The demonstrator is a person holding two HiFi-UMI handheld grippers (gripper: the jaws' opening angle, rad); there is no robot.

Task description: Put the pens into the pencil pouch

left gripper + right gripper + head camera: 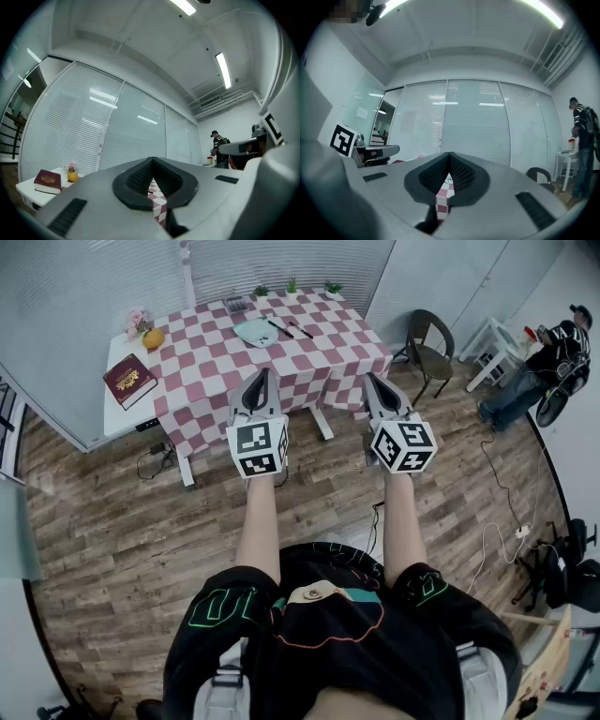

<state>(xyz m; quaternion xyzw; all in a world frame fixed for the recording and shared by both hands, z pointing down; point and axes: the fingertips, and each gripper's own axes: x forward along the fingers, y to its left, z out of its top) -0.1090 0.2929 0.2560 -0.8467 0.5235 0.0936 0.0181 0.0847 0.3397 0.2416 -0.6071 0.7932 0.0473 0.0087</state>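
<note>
In the head view a pale blue pencil pouch (255, 331) lies on the far part of a table with a red-and-white checked cloth (281, 362). Two dark pens (281, 328) (301, 330) lie just right of the pouch. My left gripper (264, 373) and right gripper (369, 379) are held out side by side in front of the table's near edge, well short of the pouch and pens. Both are shut with nothing held. In the left gripper view the jaws (152, 161) meet at the tips, with checked cloth showing below. The right gripper view shows its jaws (449, 155) closed the same way.
A red book (130, 380), an orange fruit (153, 337) and small flowers (138, 319) sit on the white table end at left. Small potted plants (292, 286) line the far edge. A dark chair (431, 345), a white side table (497, 348) and a person (553, 362) are at right.
</note>
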